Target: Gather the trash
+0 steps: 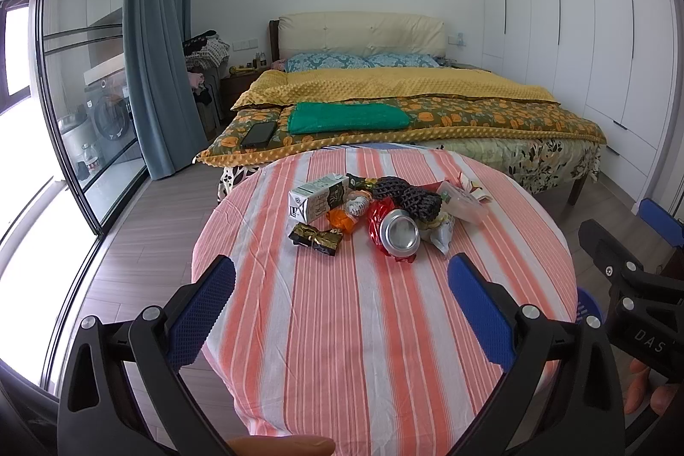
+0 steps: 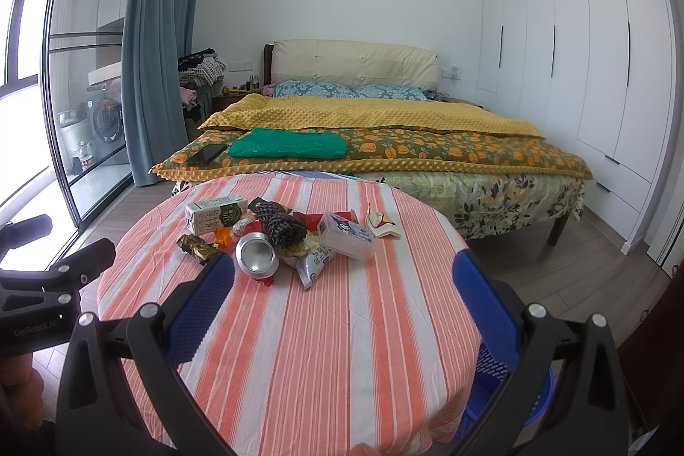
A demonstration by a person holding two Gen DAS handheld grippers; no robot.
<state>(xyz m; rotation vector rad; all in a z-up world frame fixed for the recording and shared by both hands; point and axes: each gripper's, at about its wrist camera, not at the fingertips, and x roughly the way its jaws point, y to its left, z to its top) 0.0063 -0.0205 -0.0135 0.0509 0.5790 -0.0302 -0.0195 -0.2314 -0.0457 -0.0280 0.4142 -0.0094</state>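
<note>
A pile of trash lies on the round table with a striped cloth [image 1: 342,328] [image 2: 320,349]: a milk carton [image 1: 318,198] [image 2: 216,214], a crushed can [image 1: 399,231] [image 2: 257,253], a gold-black wrapper [image 1: 315,238] [image 2: 197,247], black foam netting [image 1: 406,195] [image 2: 280,223], a clear plastic box [image 1: 464,201] [image 2: 346,236] and snack wrappers. My left gripper [image 1: 342,285] is open and empty, short of the pile. My right gripper [image 2: 344,280] is open and empty, near the can. Each gripper shows at the edge of the other's view.
A blue basket [image 2: 508,392] stands on the floor by the table's right side, also in the left wrist view [image 1: 588,306]. A bed [image 1: 406,105] with a phone [image 1: 257,134] stands behind the table. Glass partition and curtain at left, white wardrobes at right.
</note>
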